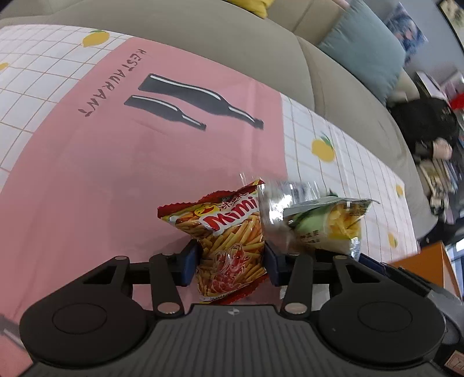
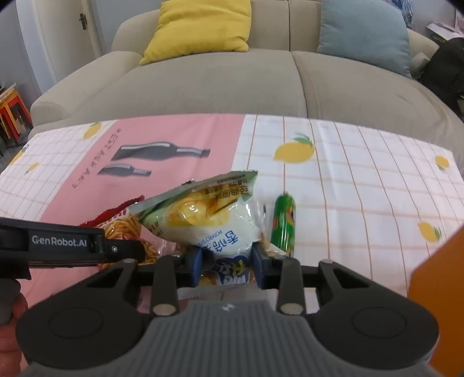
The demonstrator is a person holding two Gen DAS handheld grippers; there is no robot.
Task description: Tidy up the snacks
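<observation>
A red Mimi bag of prawn sticks [image 1: 232, 232] stands between the blue pads of my left gripper [image 1: 232, 261], which press on its two sides just above the tablecloth. Right beside it, a white and green bag of potato sticks [image 2: 214, 214] is pinched at its lower end by my right gripper [image 2: 227, 268]. In the left wrist view that same bag [image 1: 327, 226] shows to the right of the red one, partly blurred. In the right wrist view the red bag [image 2: 124, 229] peeks out behind the left gripper's black body [image 2: 58, 245]. A green snack pack [image 2: 284, 223] lies just right of the white bag.
The table carries a pink and white checked cloth [image 2: 348, 174] with lemons and printed bottles. A beige sofa [image 2: 232, 81] with a yellow cushion [image 2: 200, 26] and a blue one [image 2: 362, 32] stands behind it. An orange box edge [image 2: 435, 290] sits at the near right. A hand [image 2: 8, 333] shows at lower left.
</observation>
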